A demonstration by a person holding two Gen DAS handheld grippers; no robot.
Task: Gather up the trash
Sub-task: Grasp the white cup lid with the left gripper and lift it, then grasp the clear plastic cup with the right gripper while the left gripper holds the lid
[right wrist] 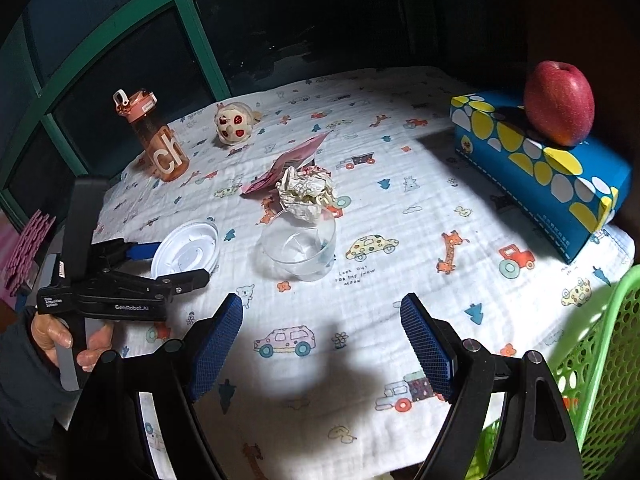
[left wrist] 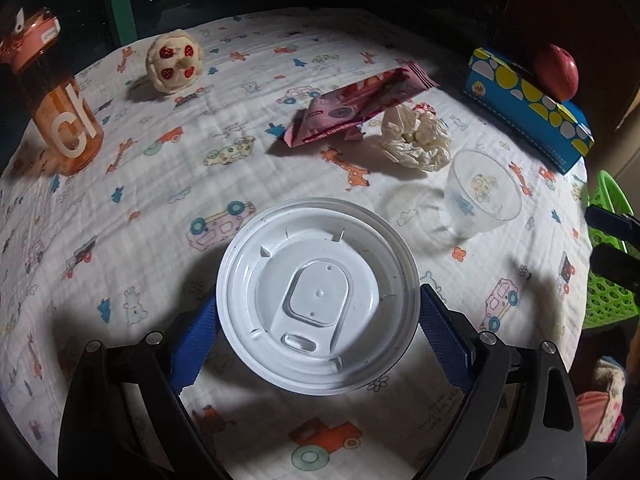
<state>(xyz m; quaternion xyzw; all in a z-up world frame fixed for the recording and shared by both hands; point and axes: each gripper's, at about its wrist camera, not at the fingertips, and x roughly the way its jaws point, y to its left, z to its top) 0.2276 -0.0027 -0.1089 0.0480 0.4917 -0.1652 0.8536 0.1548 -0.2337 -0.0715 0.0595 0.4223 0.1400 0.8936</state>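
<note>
A white plastic cup lid (left wrist: 318,304) sits between the blue pads of my left gripper (left wrist: 318,320), which is shut on its rim; from the right wrist view the lid (right wrist: 186,248) is tilted and lifted off the cloth. A clear plastic cup (left wrist: 480,199) (right wrist: 300,242), a crumpled white paper ball (left wrist: 416,138) (right wrist: 306,192) and a pink wrapper (left wrist: 356,106) (right wrist: 292,162) lie on the table beyond. My right gripper (right wrist: 322,340) is open and empty above the cloth.
A green mesh basket (right wrist: 600,360) (left wrist: 608,272) stands at the table's right edge. A blue tissue box (right wrist: 540,172) with a red apple (right wrist: 558,102) is at the back right. An orange bottle (right wrist: 158,140) and a plush toy (right wrist: 232,122) stand at the back left.
</note>
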